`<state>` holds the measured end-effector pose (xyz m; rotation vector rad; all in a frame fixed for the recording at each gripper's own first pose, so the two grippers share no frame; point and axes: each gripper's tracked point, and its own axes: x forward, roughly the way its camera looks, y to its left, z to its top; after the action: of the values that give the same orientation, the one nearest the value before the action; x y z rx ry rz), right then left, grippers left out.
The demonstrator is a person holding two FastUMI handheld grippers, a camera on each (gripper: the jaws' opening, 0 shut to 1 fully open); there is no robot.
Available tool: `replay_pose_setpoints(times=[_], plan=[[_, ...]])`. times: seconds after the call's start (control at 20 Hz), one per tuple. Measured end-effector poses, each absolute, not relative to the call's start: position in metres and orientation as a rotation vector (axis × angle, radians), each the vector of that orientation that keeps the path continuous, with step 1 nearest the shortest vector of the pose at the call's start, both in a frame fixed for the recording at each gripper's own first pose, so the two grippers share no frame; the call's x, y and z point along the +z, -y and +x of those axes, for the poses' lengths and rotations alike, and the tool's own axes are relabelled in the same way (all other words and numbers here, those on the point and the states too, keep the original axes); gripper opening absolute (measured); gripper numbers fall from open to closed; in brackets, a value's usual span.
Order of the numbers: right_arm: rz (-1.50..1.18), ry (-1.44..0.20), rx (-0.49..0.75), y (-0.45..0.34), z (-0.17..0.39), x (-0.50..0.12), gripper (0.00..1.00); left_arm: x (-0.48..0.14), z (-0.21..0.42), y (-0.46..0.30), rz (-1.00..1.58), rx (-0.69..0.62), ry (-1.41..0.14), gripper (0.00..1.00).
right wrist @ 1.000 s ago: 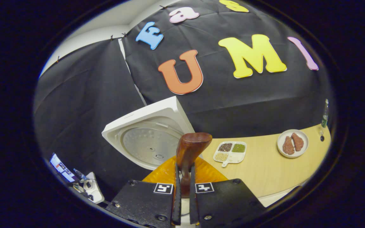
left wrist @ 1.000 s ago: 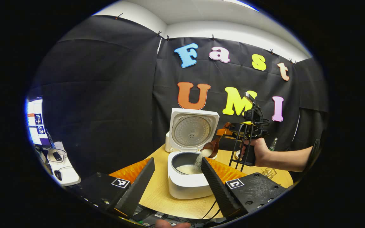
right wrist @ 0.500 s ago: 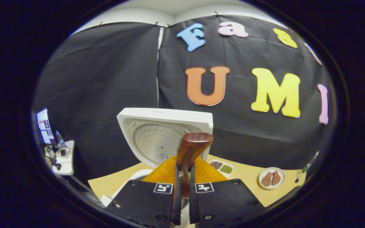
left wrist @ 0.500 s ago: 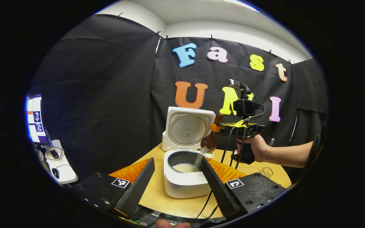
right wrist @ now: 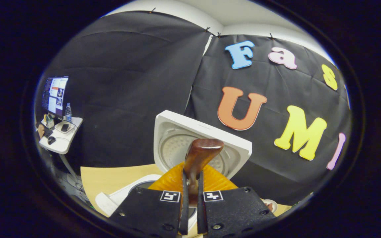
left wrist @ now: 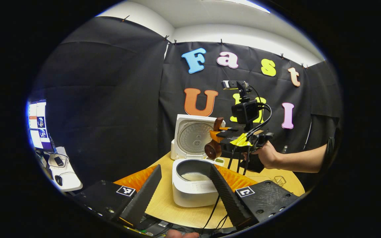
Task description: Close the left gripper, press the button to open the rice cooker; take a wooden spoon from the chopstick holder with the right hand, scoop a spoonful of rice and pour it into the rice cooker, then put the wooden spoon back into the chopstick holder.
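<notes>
The white rice cooker stands open on the wooden table, its lid upright behind the pot, and white rice lies in the pot. My left gripper is open, its fingers framing the cooker from the near side without touching it. A hand holds my right gripper above and behind the pot's right rim. It is shut on the handle of the wooden spoon, whose bowl hangs above the pot. In the right gripper view, my right gripper clamps the spoon in front of the lid.
An orange mat lies under the cooker. A small dish of grains sits behind the pot, and a wire basket at the table's right. A cable hangs over the front edge. A desk with a monitor stands far left.
Rice was streaming from the tipped spoon into the pot; the stream has stopped. My right gripper has risen and turned left with the spoon. The left gripper barely moved.
</notes>
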<state>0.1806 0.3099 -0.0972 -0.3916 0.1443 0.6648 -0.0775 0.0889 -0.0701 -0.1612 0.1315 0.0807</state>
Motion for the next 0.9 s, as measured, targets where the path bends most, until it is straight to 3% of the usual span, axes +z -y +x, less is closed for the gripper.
replay_pose_setpoints(times=[0.45,0.9], plan=[[-0.219,-0.168,0.658,-0.296,0.165,-0.080,0.12,-0.065,-0.082,-0.082,-0.157,0.088,-0.125,0.94],[0.178,-0.233,0.518,-0.170,0.159,-0.035,0.12,-0.054,-0.060,-0.051,-0.139,0.028,-0.106,0.94]])
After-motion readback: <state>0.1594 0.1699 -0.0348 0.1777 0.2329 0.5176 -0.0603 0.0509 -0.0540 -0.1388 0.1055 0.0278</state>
